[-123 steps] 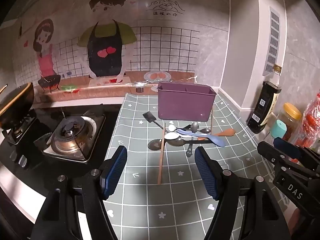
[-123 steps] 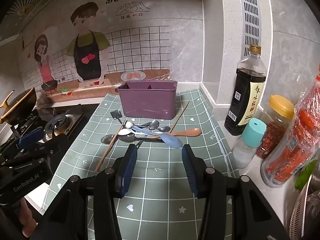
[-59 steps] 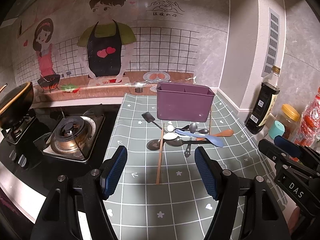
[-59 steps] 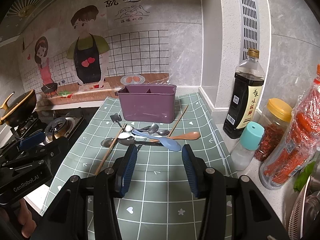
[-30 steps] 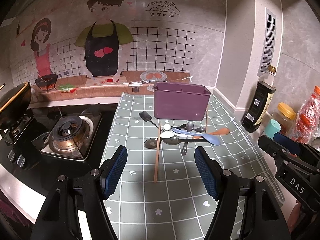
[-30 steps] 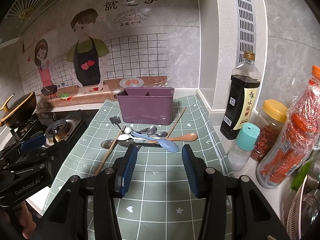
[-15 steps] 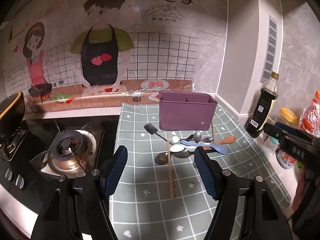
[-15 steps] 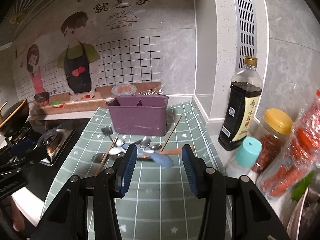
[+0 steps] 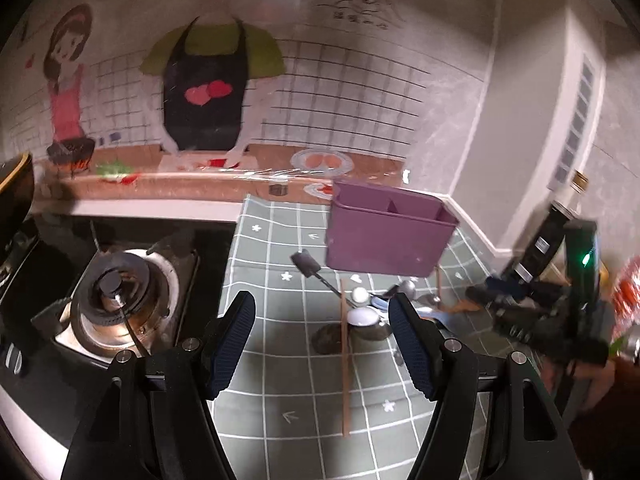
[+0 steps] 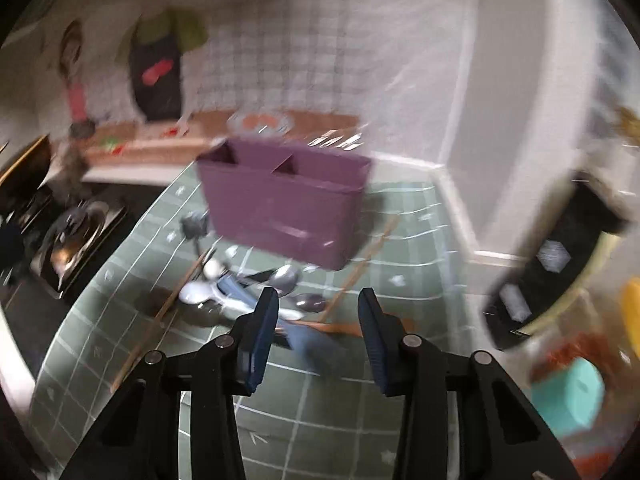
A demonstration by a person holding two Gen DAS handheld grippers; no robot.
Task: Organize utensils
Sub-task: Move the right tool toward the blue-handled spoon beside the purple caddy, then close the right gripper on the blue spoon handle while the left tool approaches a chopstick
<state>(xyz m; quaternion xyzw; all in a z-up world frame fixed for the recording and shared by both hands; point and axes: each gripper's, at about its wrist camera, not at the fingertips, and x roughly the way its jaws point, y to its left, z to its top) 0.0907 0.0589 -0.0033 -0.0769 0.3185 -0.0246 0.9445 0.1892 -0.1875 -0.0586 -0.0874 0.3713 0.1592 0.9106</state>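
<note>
A purple divided utensil holder (image 9: 388, 236) stands on the green checked mat (image 9: 280, 392); it also shows in the right wrist view (image 10: 284, 208). In front of it lies a pile of utensils: metal spoons (image 10: 286, 278), a blue spoon (image 10: 240, 296), a wooden spoon (image 10: 344, 327), chopsticks (image 9: 344, 364) and a small black spatula (image 9: 306, 264). My left gripper (image 9: 322, 344) is open and empty, above the mat near the pile. My right gripper (image 10: 318, 330) is open and empty, close over the pile's front; it also shows at the right of the left wrist view (image 9: 532, 312). The right wrist view is motion-blurred.
A gas stove (image 9: 116, 300) sits left of the mat. A dark sauce bottle (image 10: 560, 264), a teal-capped bottle (image 10: 568, 396) and a yellow-lidded jar (image 10: 632, 308) stand at the right by the wall. A pan edge (image 9: 12, 188) shows far left.
Both grippers have moved forward toward the utensil pile. The right gripper has swung in fast and down toward the spoons. Both stay open and empty.
</note>
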